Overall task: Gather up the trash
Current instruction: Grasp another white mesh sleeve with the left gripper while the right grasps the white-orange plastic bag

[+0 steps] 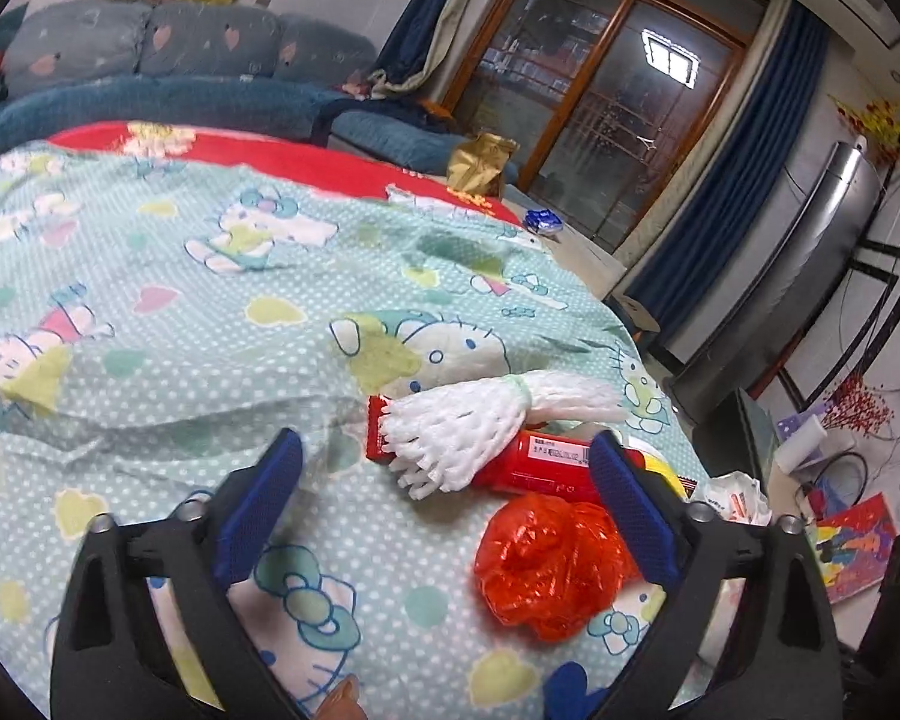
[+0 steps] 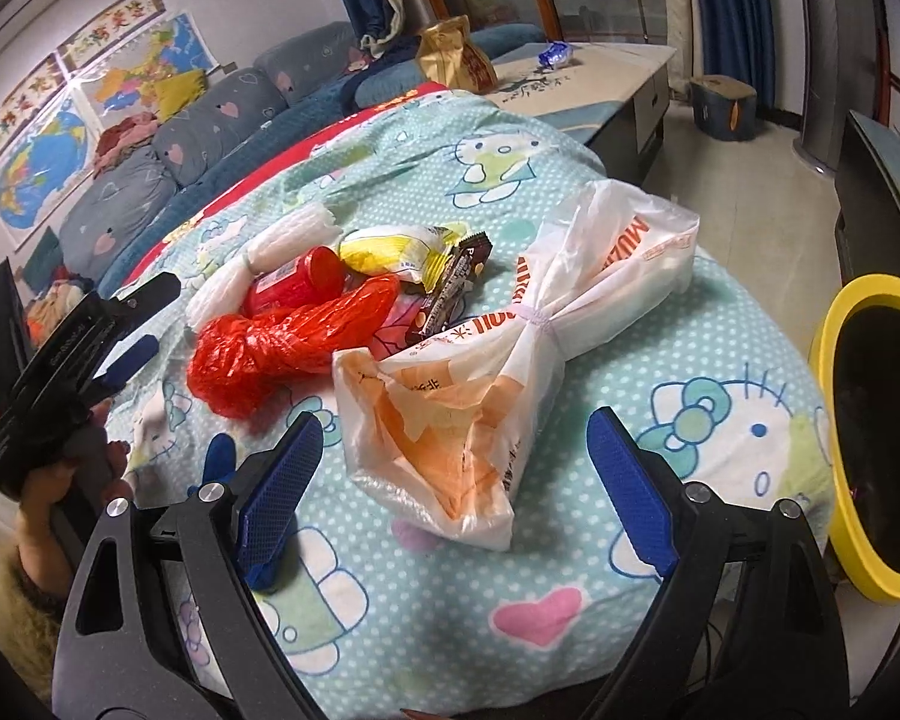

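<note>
Trash lies in a heap on a Hello Kitty cloth (image 2: 570, 630). In the right wrist view I see a knotted white plastic bag (image 2: 510, 348), a crumpled red plastic bag (image 2: 282, 342), a red bottle (image 2: 297, 282), white foam netting (image 2: 252, 267), a yellow-white wrapper (image 2: 396, 252) and a dark candy wrapper (image 2: 453, 288). My right gripper (image 2: 456, 474) is open, its jaws either side of the white bag's near end. My left gripper (image 1: 444, 504) is open and empty; the red bag (image 1: 546, 564) lies by its right finger, the foam netting (image 1: 468, 438) and red bottle (image 1: 540, 462) just ahead.
A yellow-rimmed bin (image 2: 870, 438) stands at the right edge of the cloth. A gold paper bag (image 2: 450, 54) and a blue wrapper (image 2: 552, 54) sit on the far table. A blue sofa (image 1: 150, 60) runs behind. The left gripper also shows in the right wrist view (image 2: 132, 324).
</note>
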`<state>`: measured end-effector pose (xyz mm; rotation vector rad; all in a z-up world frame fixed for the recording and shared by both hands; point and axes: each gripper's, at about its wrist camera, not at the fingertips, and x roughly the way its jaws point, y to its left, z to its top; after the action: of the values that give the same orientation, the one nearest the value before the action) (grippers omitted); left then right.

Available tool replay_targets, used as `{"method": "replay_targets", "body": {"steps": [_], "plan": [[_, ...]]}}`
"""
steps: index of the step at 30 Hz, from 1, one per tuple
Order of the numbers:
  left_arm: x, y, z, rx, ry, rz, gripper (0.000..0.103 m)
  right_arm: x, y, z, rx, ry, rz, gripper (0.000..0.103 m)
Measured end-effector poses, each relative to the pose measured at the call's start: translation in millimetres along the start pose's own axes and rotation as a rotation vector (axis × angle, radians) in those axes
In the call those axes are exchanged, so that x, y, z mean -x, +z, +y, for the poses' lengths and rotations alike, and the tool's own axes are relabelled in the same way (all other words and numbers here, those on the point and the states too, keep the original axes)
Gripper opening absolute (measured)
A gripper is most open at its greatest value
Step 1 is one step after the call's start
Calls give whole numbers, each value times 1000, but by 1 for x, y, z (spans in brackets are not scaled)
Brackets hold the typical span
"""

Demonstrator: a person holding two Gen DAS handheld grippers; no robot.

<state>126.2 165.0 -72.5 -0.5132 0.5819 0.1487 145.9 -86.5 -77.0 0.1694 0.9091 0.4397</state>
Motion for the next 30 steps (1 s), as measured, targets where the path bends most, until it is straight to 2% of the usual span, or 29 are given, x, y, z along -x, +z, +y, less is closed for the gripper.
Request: {"method": "replay_targets", "body": {"steps": [8, 13, 14, 16, 22, 30], "plan": [[-25, 1, 1, 23, -31, 63, 63, -10, 1, -5, -47, 13, 9, 80], [-34, -2, 0, 18, -25, 81, 45, -13, -3, -10, -66, 44, 23, 59], [-34, -1, 0, 17, -26, 81, 43, -13, -4, -11, -68, 48, 23, 58], [-34, -1, 0, 15, -31, 80, 41, -11, -7, -11, -67, 59, 18, 49], [-29, -2, -5, -10, -38, 72, 22, -5, -11, -8, -31, 66, 7, 40], [-10, -3, -11, -23, -60, 41, 17, 10, -19, -2, 17, 73, -25, 38]]}}
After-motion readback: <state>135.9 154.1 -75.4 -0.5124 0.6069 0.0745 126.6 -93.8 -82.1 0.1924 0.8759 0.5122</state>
